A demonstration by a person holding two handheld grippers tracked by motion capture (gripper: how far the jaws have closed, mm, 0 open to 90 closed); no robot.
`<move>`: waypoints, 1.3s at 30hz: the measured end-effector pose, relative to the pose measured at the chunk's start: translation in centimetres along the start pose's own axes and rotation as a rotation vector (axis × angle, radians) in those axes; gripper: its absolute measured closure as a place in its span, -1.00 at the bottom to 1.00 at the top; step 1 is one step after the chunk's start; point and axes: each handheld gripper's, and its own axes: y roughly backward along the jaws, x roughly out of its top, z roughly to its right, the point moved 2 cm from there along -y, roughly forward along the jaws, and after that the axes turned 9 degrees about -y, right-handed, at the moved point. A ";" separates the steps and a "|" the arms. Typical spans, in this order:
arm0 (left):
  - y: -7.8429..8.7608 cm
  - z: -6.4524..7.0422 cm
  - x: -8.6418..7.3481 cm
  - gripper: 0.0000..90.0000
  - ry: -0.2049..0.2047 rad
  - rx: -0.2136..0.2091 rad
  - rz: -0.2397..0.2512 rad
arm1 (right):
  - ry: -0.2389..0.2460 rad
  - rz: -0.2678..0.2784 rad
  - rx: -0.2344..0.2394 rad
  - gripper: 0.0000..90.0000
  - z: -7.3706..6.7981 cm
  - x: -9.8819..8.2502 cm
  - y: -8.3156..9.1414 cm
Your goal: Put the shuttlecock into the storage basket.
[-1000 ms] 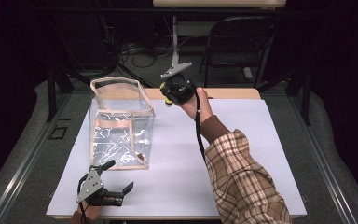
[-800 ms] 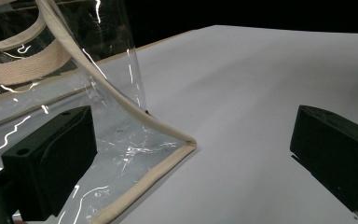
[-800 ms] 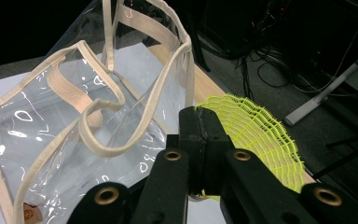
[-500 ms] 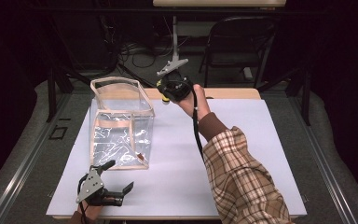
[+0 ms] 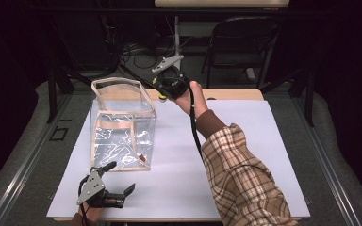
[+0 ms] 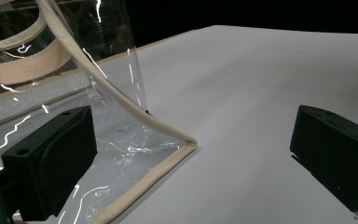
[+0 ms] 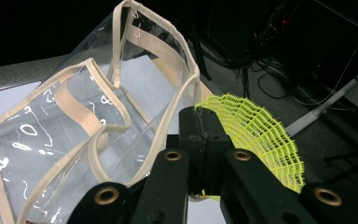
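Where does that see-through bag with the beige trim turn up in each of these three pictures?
High view: the clear bag stands upright left of centre on the white table.
Left gripper view: its bottom corner lies at the left, beside the left jaw.
Right gripper view: its open top sits left of centre, beside the yellow mesh piece.
Shared landmark: the beige trim.

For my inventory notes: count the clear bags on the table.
1. The clear bag stands open on the left part of the white table, beside the raised right hand-held gripper. Nothing suggests another is hidden.
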 end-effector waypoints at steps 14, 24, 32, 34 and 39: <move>0.0 0.0 0.0 -0.99 0.000 0.000 0.001 | 0.030 0.028 0.016 1.00 -1.3 1.9 -0.2; 0.0 0.0 0.0 -0.99 0.002 -0.001 0.001 | 0.037 0.040 0.031 1.00 -2.0 2.5 -0.6; 0.0 0.0 0.0 -0.99 0.002 -0.002 0.002 | 0.041 0.051 0.040 1.00 -2.5 3.0 -0.7; 0.0 0.0 0.0 -0.99 0.002 -0.002 0.001 | 0.046 0.053 0.042 1.00 -2.6 3.2 -0.7; 0.0 0.0 0.0 -0.99 0.001 -0.003 0.002 | 0.050 0.062 0.052 1.00 -3.0 3.6 -0.8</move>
